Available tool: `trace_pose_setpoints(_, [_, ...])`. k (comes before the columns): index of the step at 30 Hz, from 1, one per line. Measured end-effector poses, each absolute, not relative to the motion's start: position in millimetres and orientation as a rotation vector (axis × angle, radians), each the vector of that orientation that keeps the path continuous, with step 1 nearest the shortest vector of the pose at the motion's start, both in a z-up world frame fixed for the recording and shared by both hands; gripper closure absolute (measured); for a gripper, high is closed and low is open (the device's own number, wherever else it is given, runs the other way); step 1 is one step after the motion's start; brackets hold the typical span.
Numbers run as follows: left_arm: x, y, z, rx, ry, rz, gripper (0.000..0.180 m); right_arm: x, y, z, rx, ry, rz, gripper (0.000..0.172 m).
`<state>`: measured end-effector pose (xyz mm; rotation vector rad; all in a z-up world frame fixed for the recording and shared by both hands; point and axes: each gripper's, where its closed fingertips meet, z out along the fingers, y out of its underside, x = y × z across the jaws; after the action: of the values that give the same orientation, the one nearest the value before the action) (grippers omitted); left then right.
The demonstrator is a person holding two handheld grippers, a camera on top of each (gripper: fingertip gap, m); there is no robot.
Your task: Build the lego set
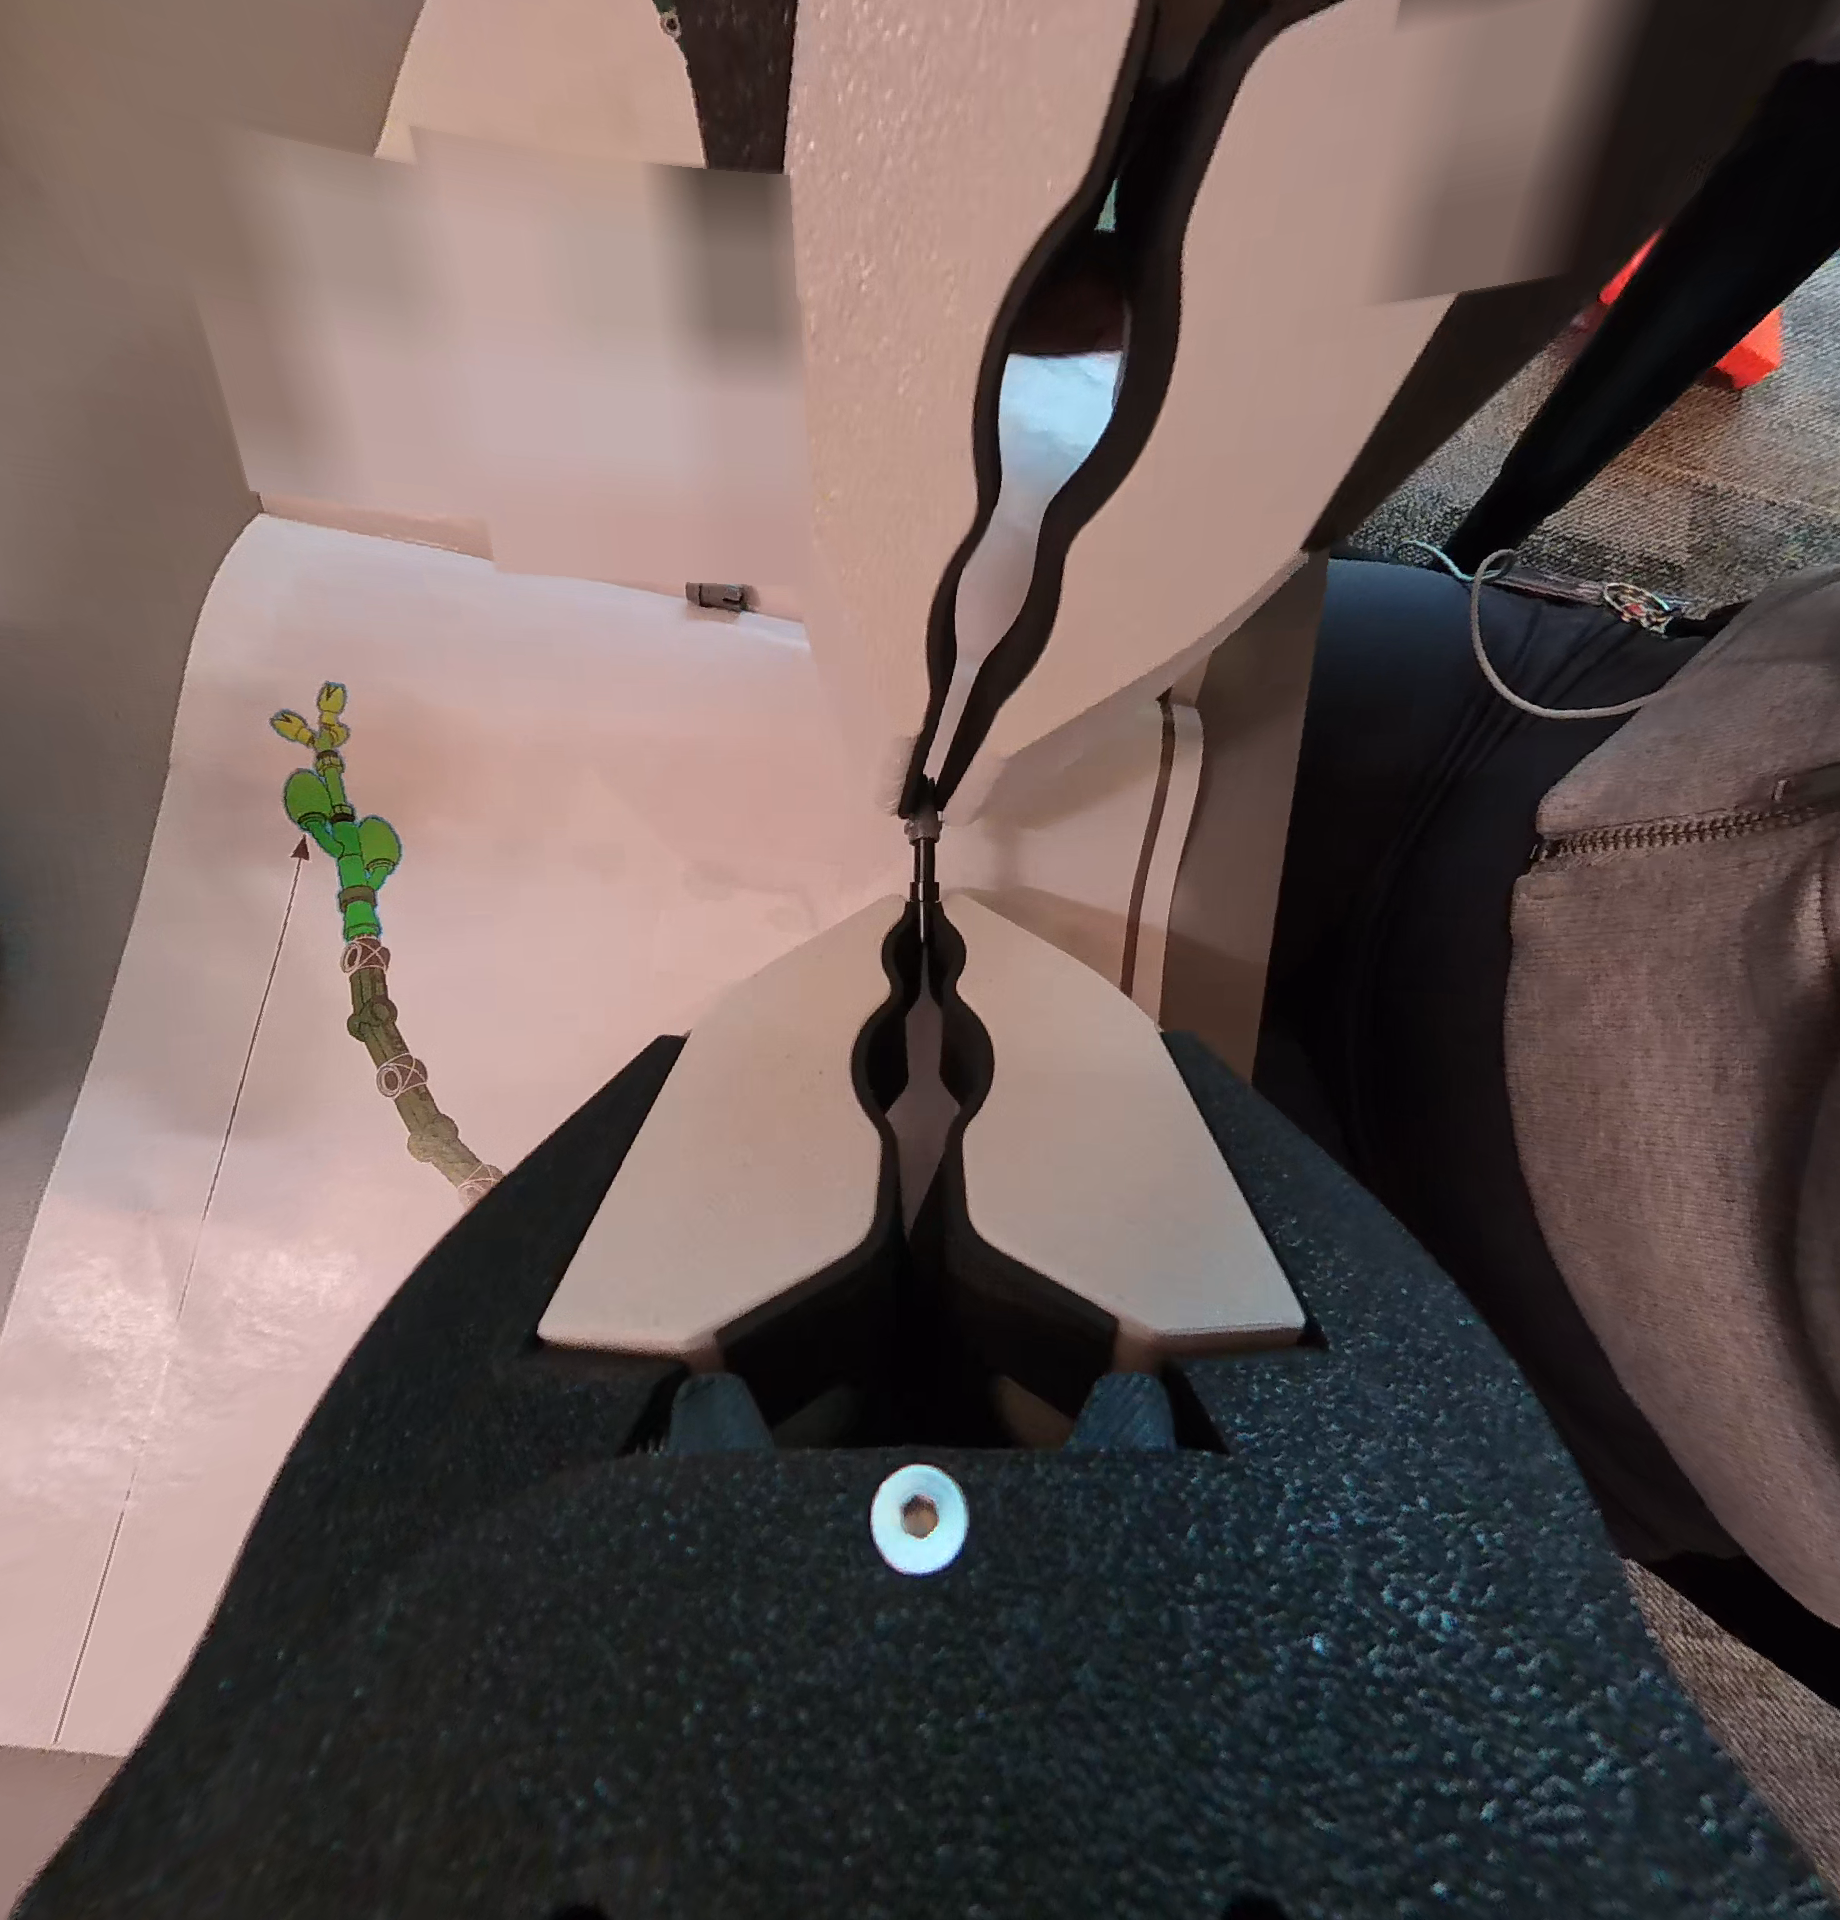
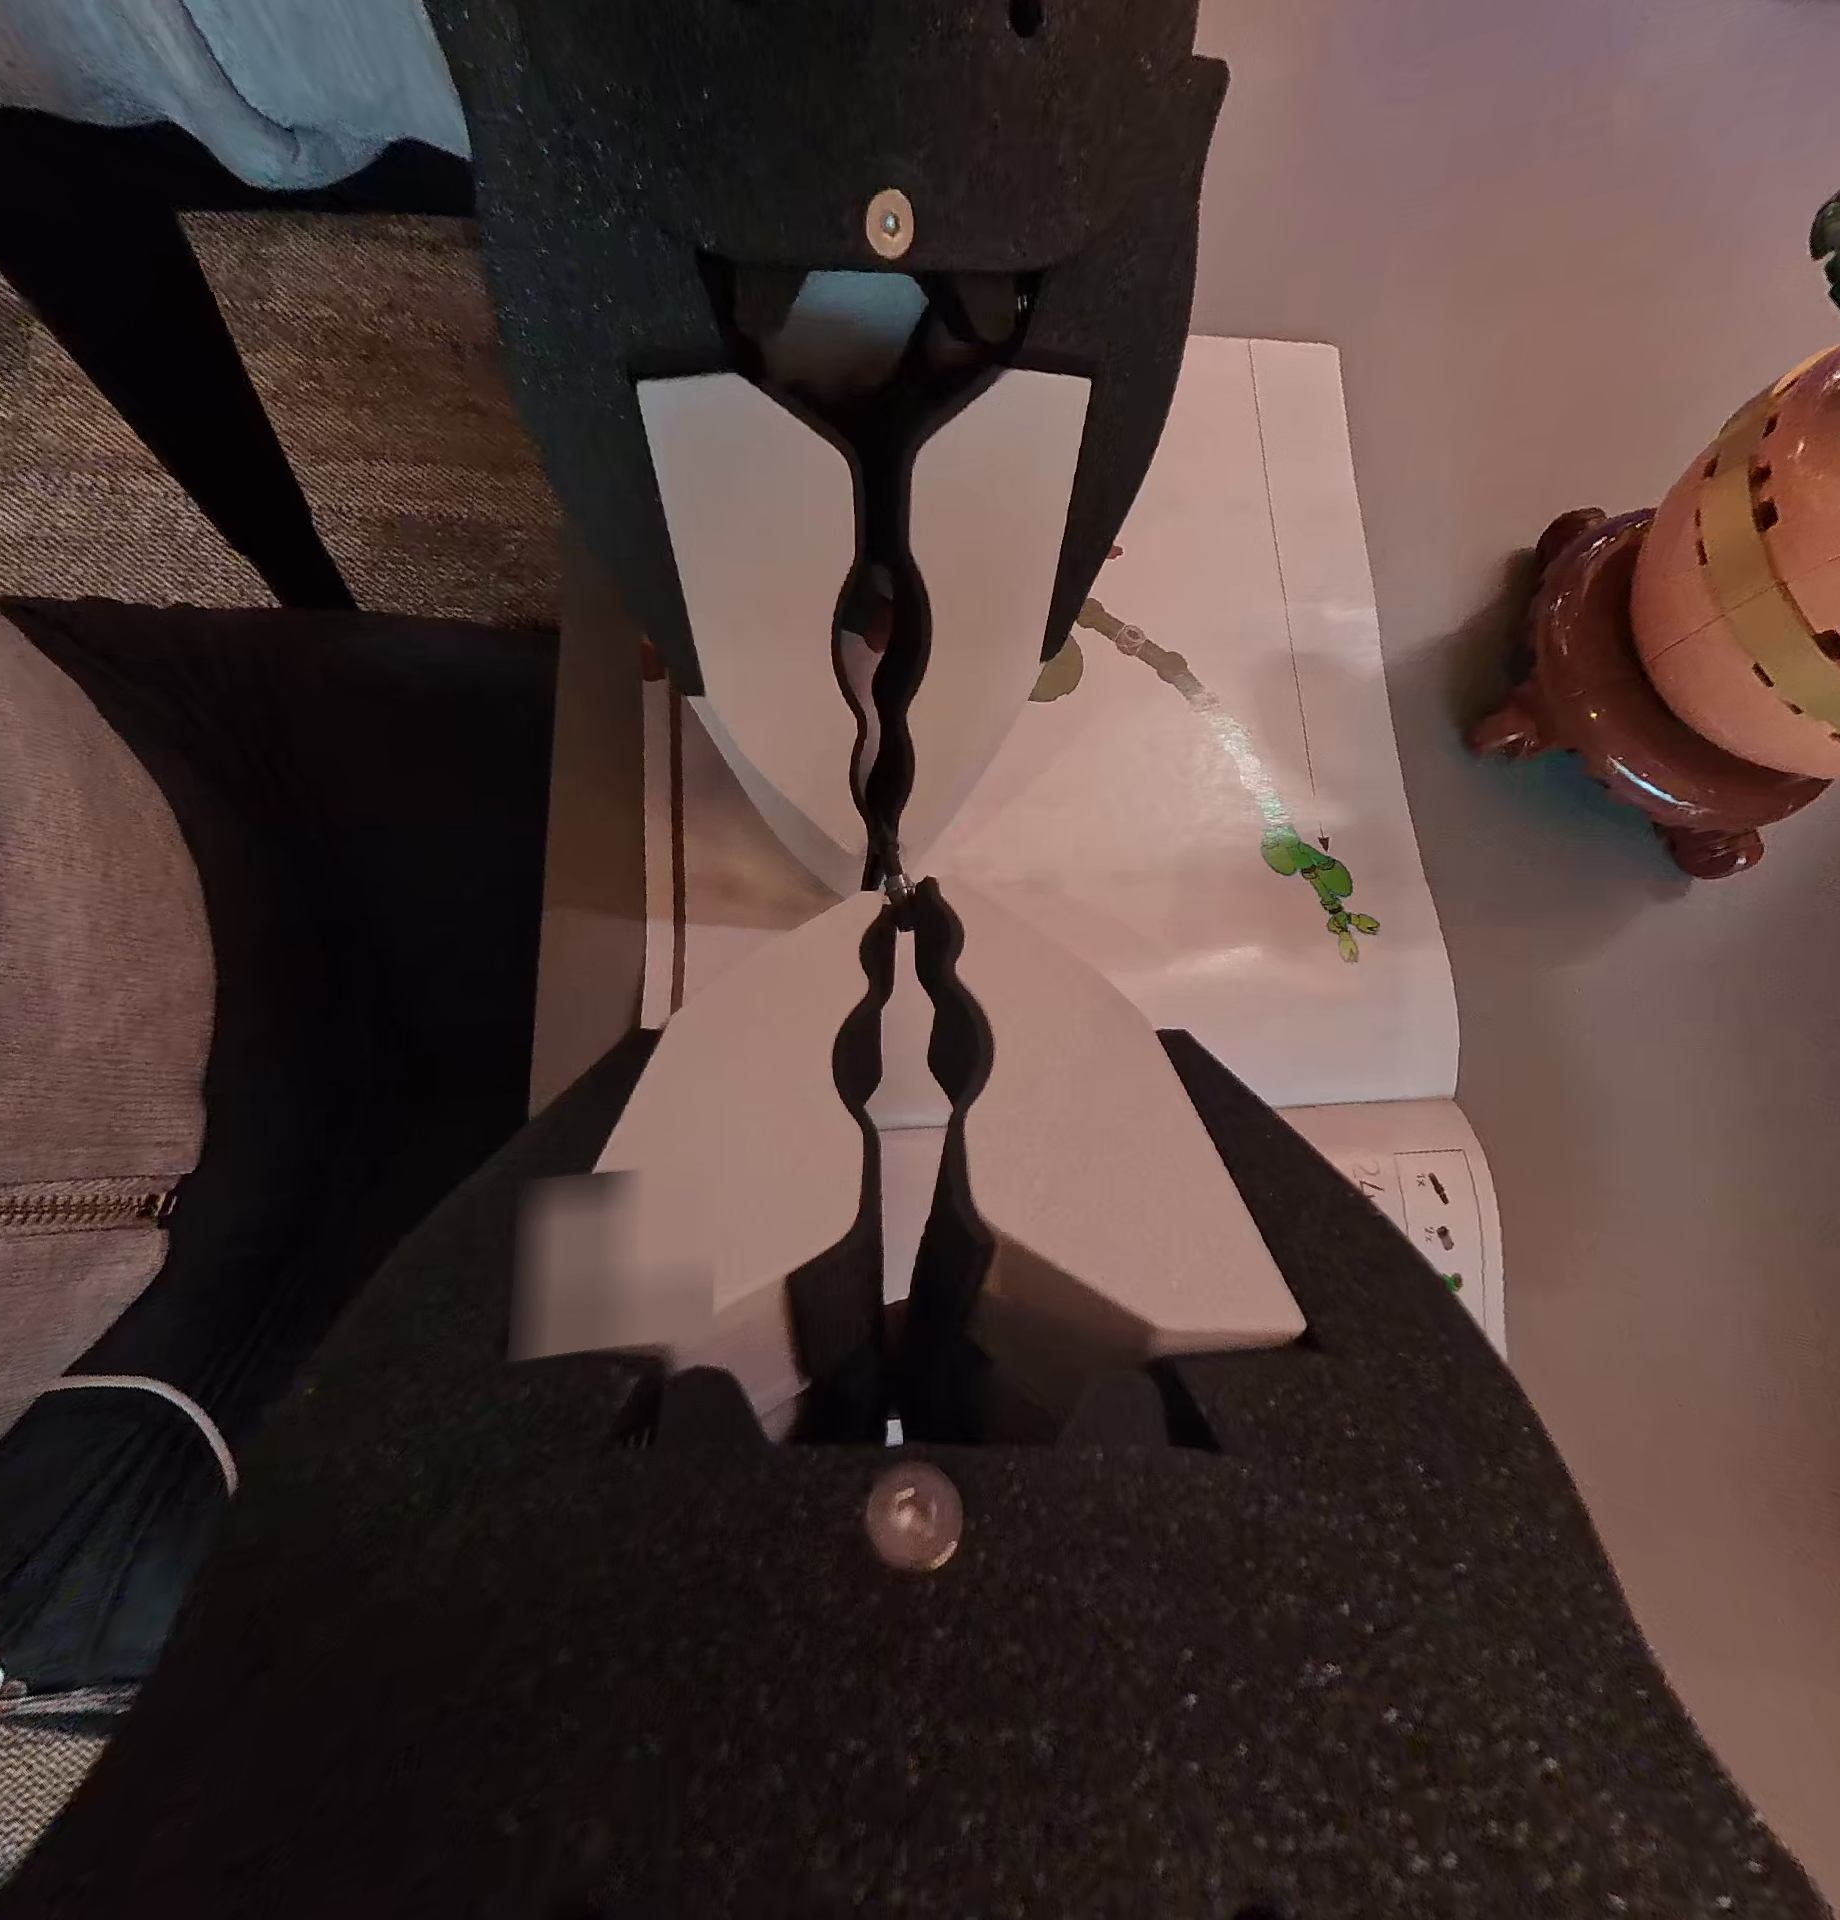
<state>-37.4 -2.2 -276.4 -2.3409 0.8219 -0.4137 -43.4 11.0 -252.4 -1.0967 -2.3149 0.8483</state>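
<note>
Holding a thin black pin with a grey collar (image 1: 924, 868) between us, we have both tools clenched on it: the left gripper (image 1: 922, 914) pinches the black end and the right gripper (image 2: 903, 902) pinches the grey-collared end, tips nearly meeting. The pin's long axis runs straight from one pair of jaws to the other, collar toward the right gripper.

Below the jaws lies a white open instruction booklet with a green plant drawing (image 2: 1311, 727) on the pale desk (image 2: 1622, 1351). The desk's near edge sits just beside the jaws, on the side of the person's grey zipped jacket (image 1: 1674, 1039) and dark trousers. On the other side, beyond the booklet, a brown and pink brick-built pot (image 2: 1674, 686) stands well apart, leaving open desk between.
</note>
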Motion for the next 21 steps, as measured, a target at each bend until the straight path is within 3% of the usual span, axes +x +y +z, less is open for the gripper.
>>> trace_pose_setpoints(21, [-37.4,-1.4,-277.2,-2.348,0.861,-0.346,0.180,-41.6,8.4,-248.3,-0.922,-2.358,0.707,0.169])
